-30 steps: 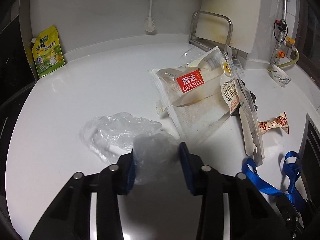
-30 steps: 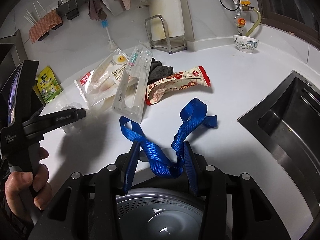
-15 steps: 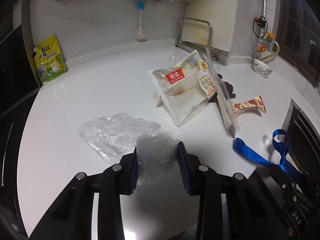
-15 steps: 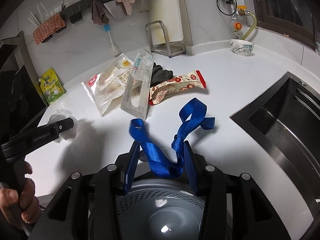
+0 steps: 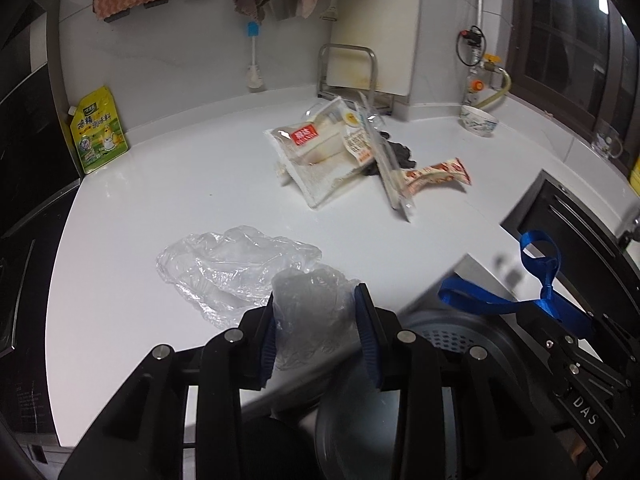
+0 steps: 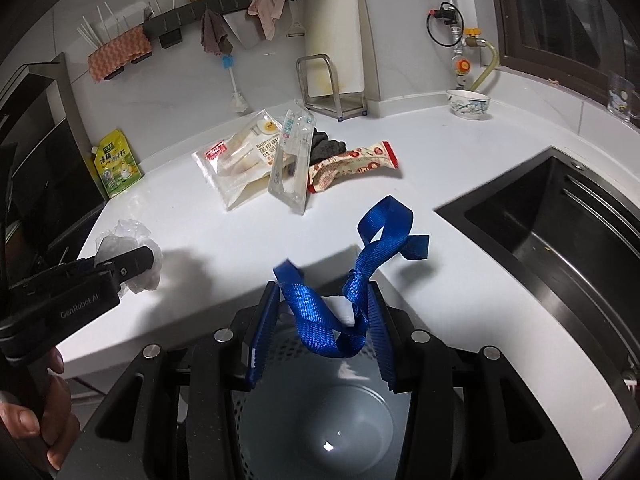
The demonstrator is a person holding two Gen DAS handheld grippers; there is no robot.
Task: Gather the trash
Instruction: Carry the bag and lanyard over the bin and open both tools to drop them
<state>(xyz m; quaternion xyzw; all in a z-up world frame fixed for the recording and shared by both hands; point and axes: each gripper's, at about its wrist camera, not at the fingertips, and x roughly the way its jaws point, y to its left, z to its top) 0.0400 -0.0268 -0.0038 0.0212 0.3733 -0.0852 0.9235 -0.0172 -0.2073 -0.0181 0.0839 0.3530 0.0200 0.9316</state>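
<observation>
Crumpled plastic film (image 5: pixel 310 306) pinched in left gripper (image 5: pixel 316 332); blue ribbon (image 6: pixel 352 276) clamped in right gripper (image 6: pixel 322 328), above grey bin (image 6: pixel 320 428); wrappers (image 6: pixel 248 156) ahead.

Both wrist cameras looked forward and steeply down past their own jaws, close above the white counter (image 5: pixel 168 184); both views shared its wrapper pile (image 6: pixel 256 156).
</observation>
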